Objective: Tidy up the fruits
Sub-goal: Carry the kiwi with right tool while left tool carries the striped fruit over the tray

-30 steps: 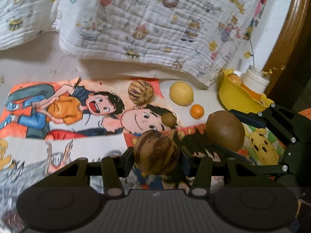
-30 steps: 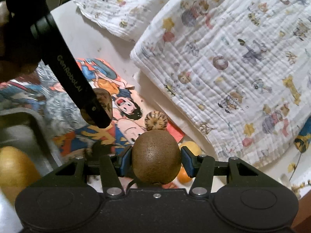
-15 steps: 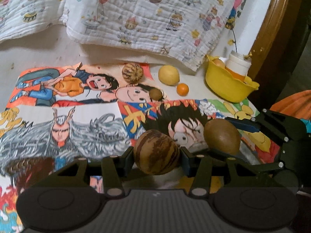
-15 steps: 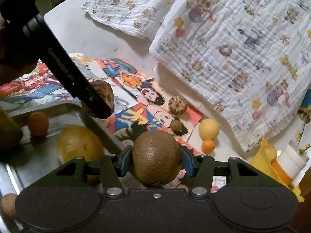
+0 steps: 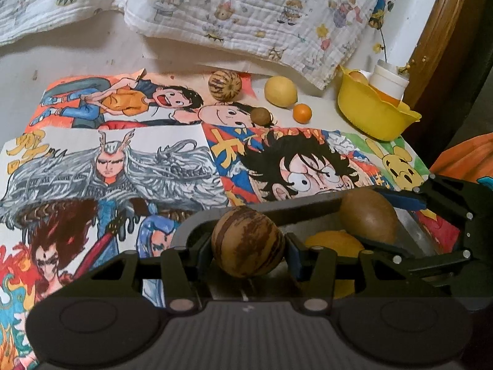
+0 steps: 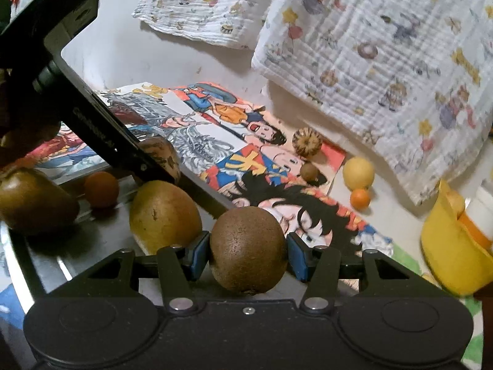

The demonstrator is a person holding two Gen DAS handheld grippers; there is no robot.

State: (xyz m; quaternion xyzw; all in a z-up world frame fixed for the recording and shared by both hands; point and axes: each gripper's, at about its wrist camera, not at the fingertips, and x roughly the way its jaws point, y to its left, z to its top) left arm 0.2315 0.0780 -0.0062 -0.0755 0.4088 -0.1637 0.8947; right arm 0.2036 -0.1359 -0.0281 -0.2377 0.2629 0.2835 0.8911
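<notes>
My left gripper is shut on a brown striped round fruit above the near rim of a metal tray. My right gripper is shut on a brown kiwi over the same tray; the left wrist view shows that kiwi at the right. In the tray lie a yellow pear-like fruit, a small orange and a brownish-green fruit. On the table beyond lie a striped fruit, a lemon, a small orange and a small brown fruit.
Cartoon drawings cover the table. A yellow bowl with a white jar stands at the back right, near a wooden frame. A printed white blanket lies along the far side.
Both grippers have pulled back from the loose fruits with their fruits still held. The metal tray and the fruits in it have come into view beneath them.
</notes>
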